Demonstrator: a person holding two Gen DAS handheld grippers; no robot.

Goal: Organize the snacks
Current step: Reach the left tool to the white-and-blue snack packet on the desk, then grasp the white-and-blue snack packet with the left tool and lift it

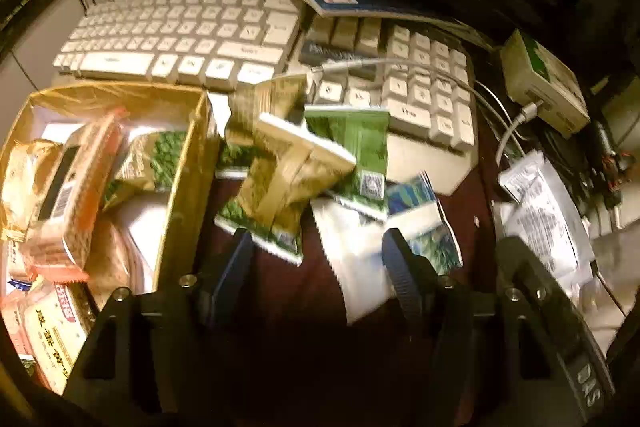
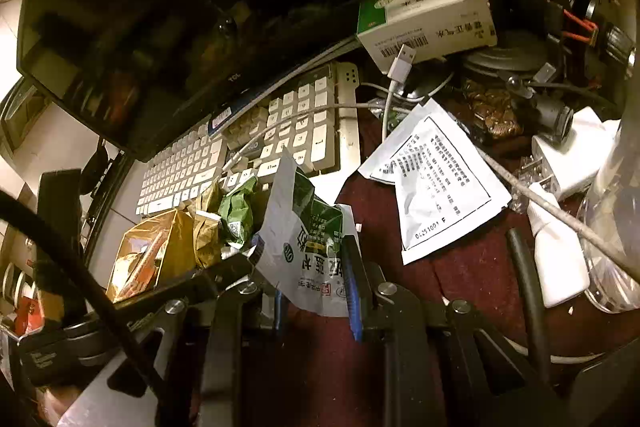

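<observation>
Maroon tabletop (image 1: 304, 291), keyboard (image 1: 180, 39) beyond.

Snack packets (image 1: 288, 163) beside gold box (image 1: 188, 163)

Both views are dimly lit with a warm yellow cast, and their corners are lost to black. Strong barrel distortion is seen at the edges, where the keyboard (image 1: 224, 31) is bent into a curve. The left wrist view is smeared by motion blur, so packet print cannot be read. Glare is thrown off the white sachet (image 2: 436, 183), which is rendered sharply.
</observation>
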